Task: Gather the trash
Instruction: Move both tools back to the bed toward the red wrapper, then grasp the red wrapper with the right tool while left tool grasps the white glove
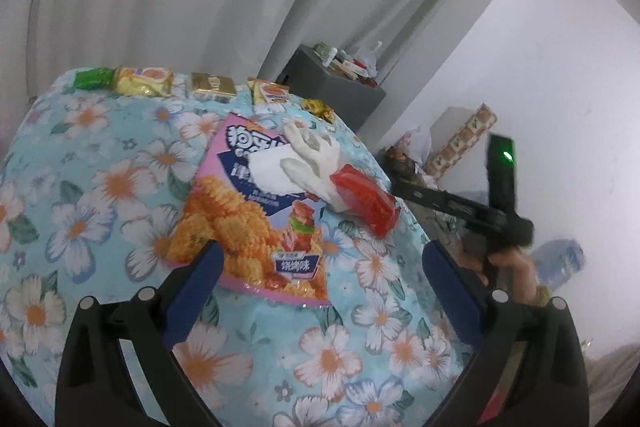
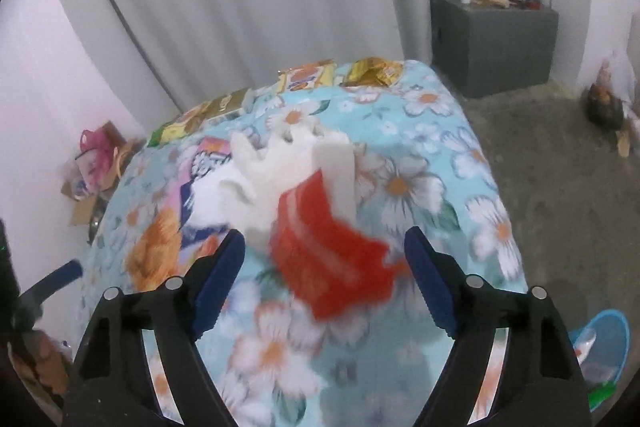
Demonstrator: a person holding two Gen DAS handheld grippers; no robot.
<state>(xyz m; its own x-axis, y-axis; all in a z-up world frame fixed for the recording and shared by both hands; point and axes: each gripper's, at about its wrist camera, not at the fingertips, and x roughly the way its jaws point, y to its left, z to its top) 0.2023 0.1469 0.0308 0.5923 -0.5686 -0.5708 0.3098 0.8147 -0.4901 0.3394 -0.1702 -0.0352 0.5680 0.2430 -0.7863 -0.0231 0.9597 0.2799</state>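
Note:
A large pink snack bag [image 1: 248, 223] lies on the flowered table [image 1: 100, 187]. On it rest a white paper [image 1: 270, 173] and a white glove [image 1: 316, 163] with a red cuff [image 1: 366, 201]. My left gripper [image 1: 320, 275] is open, just short of the bag's near edge. My right gripper [image 2: 324, 267] is open and hovers at the red cuff [image 2: 328, 259], which lies between the jaws without being touched. The glove [image 2: 288, 167] and bag [image 2: 200, 187] show blurred in the right wrist view. The right gripper's body [image 1: 472, 207] shows at the table's right edge.
Several small snack packets [image 1: 144, 83] line the table's far edge [image 2: 308, 77]. A grey cabinet [image 2: 492, 43] with clutter stands behind. A blue bin [image 2: 600, 347] sits on the floor at the right. Boxes and bags [image 2: 92, 179] lie by the left wall.

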